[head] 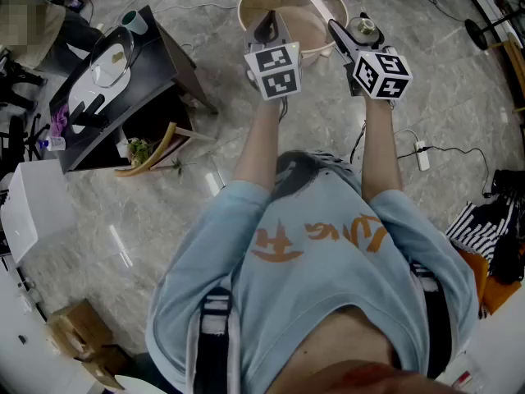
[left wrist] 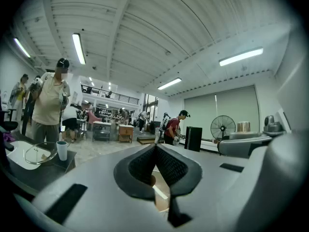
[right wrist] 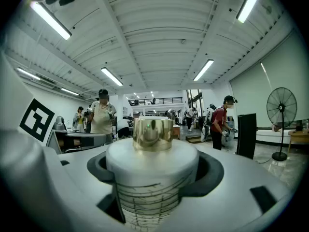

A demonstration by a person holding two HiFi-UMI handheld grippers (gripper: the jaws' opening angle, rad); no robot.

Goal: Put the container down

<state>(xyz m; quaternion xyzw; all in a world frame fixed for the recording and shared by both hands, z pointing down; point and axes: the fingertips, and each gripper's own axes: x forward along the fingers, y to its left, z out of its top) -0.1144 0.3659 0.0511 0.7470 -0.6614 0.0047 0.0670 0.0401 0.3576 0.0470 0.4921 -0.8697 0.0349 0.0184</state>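
**Holding container at counter rim, set-down pending**

Round counter lies ahead over the marble floor. A black counter stands well apart to the left. White, gold-capped container hangs at the round counter's right rim, long axis upright, cap up. Whether it is over the rim or just outside is unclear. Right claw is spread wide, pads clamped on the container. Left claw is closed and empty, nearer the counter's middle. Judgement: a leftward shift, then lower. The left claw may crowd the spot.
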